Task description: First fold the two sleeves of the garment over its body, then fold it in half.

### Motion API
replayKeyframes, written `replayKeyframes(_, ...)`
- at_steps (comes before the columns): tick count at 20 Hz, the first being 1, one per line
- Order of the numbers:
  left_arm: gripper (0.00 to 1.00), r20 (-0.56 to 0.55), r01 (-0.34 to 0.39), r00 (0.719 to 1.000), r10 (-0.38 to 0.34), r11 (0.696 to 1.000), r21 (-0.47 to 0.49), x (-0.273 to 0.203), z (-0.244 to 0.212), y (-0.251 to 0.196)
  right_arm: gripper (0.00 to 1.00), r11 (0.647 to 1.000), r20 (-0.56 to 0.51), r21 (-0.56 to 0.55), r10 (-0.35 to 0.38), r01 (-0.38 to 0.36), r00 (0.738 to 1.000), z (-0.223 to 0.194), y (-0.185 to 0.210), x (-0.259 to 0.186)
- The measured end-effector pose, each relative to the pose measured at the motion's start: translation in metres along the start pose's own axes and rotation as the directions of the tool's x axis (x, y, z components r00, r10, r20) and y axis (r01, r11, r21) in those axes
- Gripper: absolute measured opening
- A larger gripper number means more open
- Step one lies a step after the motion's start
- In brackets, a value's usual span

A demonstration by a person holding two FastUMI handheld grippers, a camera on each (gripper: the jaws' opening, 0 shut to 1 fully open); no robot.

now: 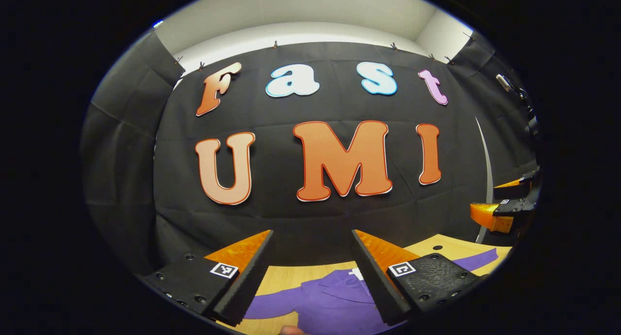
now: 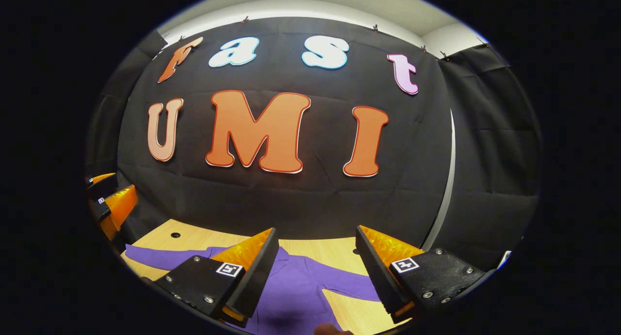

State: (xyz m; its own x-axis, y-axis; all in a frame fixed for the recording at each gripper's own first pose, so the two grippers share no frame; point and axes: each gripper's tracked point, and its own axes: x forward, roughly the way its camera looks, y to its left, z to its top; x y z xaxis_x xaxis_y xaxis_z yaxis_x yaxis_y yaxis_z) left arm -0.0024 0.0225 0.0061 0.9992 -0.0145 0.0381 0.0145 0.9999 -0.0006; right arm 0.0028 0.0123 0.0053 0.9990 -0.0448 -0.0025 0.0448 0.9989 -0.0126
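Note:
A purple garment (image 1: 330, 301) lies flat on the wooden table (image 1: 286, 276), collar toward the back wall, both sleeves spread out to the sides. My left gripper (image 1: 313, 240) hovers above it, open, nothing between its fingers. In the right gripper view the same purple garment (image 2: 296, 291) shows with one sleeve (image 2: 160, 257) reaching left and the other sleeve (image 2: 349, 281) reaching right. My right gripper (image 2: 318, 235) is open and empty above the shirt. The right gripper (image 1: 504, 206) appears at the right edge of the left gripper view, and the left gripper (image 2: 109, 204) at the left edge of the right gripper view.
The table (image 2: 194, 238) ends at the black cloth wall behind it. A small hole (image 2: 175, 235) is in the tabletop near the back left. A white pole (image 2: 444, 199) runs up at the right.

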Motion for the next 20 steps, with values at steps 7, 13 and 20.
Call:
replayKeyframes(7,0.96,0.004,0.077,0.997,-0.077,0.997,0.005,0.001,-0.006,0.021,0.95,0.994,-0.03,0.007,-0.105,0.105,0.994,-0.008,0.001,-0.005)
replayKeyframes(13,0.96,0.002,0.106,0.994,-0.106,0.994,0.013,0.009,-0.011,0.037,0.95,0.976,-0.07,-0.041,-0.218,0.215,0.973,-0.026,-0.032,-0.003)
replayKeyframes(20,0.96,-0.005,0.058,0.998,-0.058,0.998,0.028,0.021,-0.01,0.009,0.95,0.961,-0.167,-0.074,-0.275,0.266,0.947,-0.075,-0.105,0.019)
